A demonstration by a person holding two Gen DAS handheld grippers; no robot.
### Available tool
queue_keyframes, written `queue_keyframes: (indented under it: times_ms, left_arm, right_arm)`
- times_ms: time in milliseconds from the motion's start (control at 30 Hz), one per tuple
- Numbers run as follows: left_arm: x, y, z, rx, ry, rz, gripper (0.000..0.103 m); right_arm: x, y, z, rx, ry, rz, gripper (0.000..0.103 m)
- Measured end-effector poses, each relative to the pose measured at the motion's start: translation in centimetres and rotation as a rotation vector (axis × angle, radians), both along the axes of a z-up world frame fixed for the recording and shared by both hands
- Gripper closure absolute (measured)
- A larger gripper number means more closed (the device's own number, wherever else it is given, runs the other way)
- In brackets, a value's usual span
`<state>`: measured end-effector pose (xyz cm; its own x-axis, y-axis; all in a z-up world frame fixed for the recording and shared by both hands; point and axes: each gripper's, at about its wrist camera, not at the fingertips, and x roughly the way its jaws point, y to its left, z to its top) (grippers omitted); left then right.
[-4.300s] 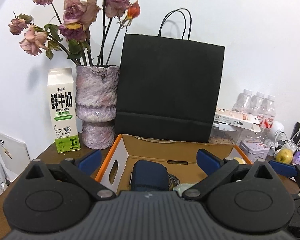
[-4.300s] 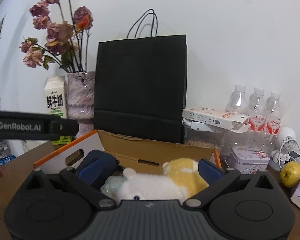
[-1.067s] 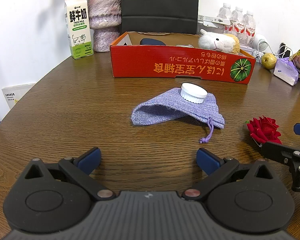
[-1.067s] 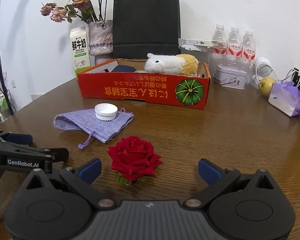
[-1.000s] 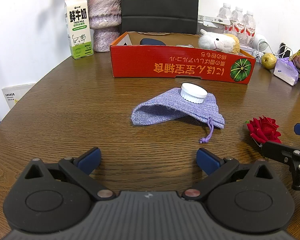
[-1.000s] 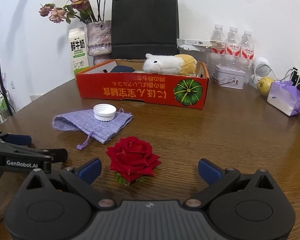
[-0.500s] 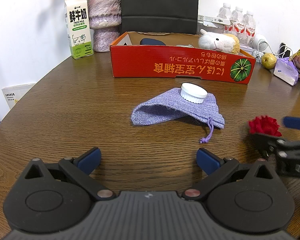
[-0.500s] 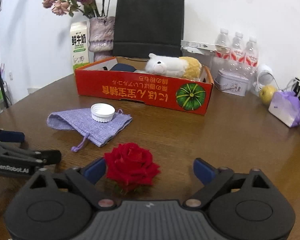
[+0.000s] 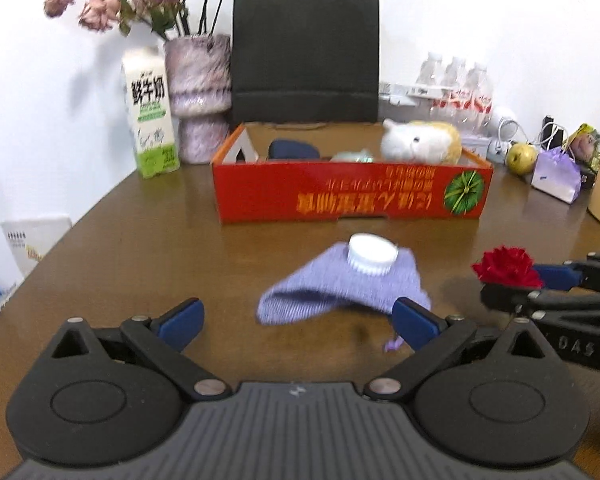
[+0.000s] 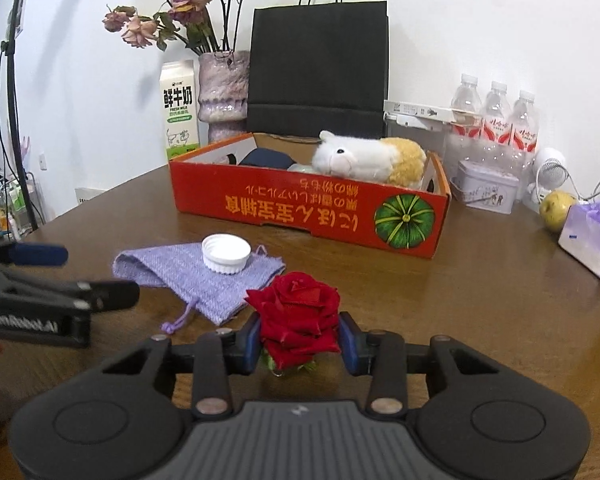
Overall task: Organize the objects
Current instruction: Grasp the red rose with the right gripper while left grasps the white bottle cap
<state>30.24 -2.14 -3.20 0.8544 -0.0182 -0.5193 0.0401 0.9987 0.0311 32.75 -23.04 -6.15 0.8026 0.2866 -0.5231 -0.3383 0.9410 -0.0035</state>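
My right gripper (image 10: 299,343) has just been closing, and its two blue pads now press on either side of the red rose (image 10: 296,314), which sits between them just above the wooden table (image 10: 480,300). The bloom is a layered head of velvety petals with a bit of green at its base. My left gripper (image 9: 296,322) stands wide apart with nothing between its pads; it hovers low over the table, just short of the purple pouch (image 9: 340,288).

That pouch is a single flat bag of coarse woven cloth with a drawstring trailing from one corner. One white ribbed cap (image 10: 227,255), round and shallow, rests on top of it. The rose is just beside the pouch's near corner.

Further back stands one red cardboard box (image 10: 308,208), rectangular and open-topped, printed with yellow characters upside down and a green pumpkin. Inside lie one fluffy plush toy (image 10: 370,158), white with a tan back, and one dark blue soft case (image 10: 266,159).

Behind the box I count one matte black paper bag (image 10: 318,68) with cord handles, one mottled purple vase (image 10: 224,94) of dried roses, one milk carton (image 10: 179,110), three clear plastic bottles (image 10: 496,118), one small tin (image 10: 487,192) and one yellow-green apple (image 10: 556,205).
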Motion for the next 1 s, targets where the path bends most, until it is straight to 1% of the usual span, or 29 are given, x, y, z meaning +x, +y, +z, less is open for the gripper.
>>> queue_keyframes:
  times_ms: [133,267,400,467,533,600,667,700,767,833,933,1000]
  left_arm:
    - [1.2,-0.4,0.4,0.008,-0.01,-0.009,0.0]
    - [2.6,-0.8,0.2,-0.005,-0.008,-0.008,0.001]
    - [3.8,-1.6,0.0,0.002,-0.009,-0.032,0.006]
    - [4.3,-2.2,-0.1,0.007,-0.012,-0.05,0.013]
    - [4.7,-2.9,-0.2,0.018,-0.007,-0.067,0.015]
    - [5.1,-3.7,-0.4,0.042,-0.005,-0.088,0.021]
    - [5.6,-4.4,-0.7,0.063,0.001,-0.103,0.033]
    - [5.9,-4.6,-0.9,0.07,0.009,-0.102,0.035]
    - [6.5,-5.0,-1.2,0.073,0.025,-0.098,0.049]
    - [7.0,-5.2,-1.4,0.064,0.039,-0.109,0.055]
    - [7.5,-5.5,-1.7,0.06,0.054,-0.126,0.062]
    - [7.7,-5.6,-1.8,0.053,0.06,-0.135,0.063]
  right_arm:
    - [0.3,-0.1,0.4,0.003,-0.018,-0.005,0.065]
    - [0.9,-0.2,0.7,0.001,-0.04,-0.009,0.065]
    - [1.6,-0.2,0.7,0.006,-0.049,-0.017,0.065]
    - [1.9,-0.3,0.8,0.008,-0.057,-0.023,0.065]
    - [2.1,-0.6,1.0,0.016,-0.063,-0.028,0.065]
    - [2.4,-0.8,1.1,0.021,-0.067,-0.031,0.065]
    - [2.6,-1.0,1.1,0.022,-0.068,-0.034,0.066]
    - [2.7,-1.0,1.1,0.023,-0.068,-0.035,0.065]
    - [2.9,-1.1,1.1,0.023,-0.069,-0.035,0.066]
    - [3.1,-1.1,1.1,0.023,-0.071,-0.035,0.066]
    - [3.3,-1.1,1.1,0.02,-0.073,-0.034,0.066]
    - [3.4,-1.1,1.1,0.019,-0.074,-0.033,0.066]
